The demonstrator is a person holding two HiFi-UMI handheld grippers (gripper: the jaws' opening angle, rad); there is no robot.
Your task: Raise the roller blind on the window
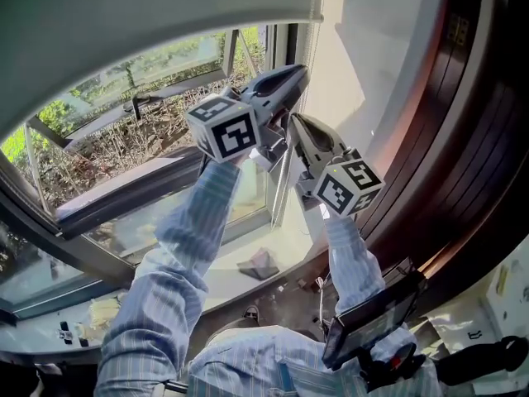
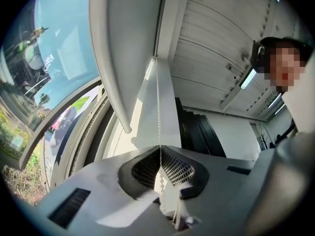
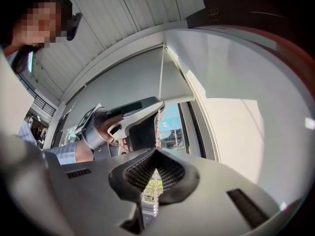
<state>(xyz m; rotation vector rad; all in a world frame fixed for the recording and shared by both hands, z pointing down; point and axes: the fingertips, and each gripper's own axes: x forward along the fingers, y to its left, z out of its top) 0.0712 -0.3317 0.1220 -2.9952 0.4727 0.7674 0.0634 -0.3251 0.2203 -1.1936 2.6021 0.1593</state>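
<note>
Right gripper pinching bead chain, hanging vertical

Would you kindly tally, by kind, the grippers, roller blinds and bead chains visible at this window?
grippers: 2, the left gripper and the right gripper
roller blind: 1
bead chain: 1
total: 4

roller blind partly raised, bead chain taut
</note>
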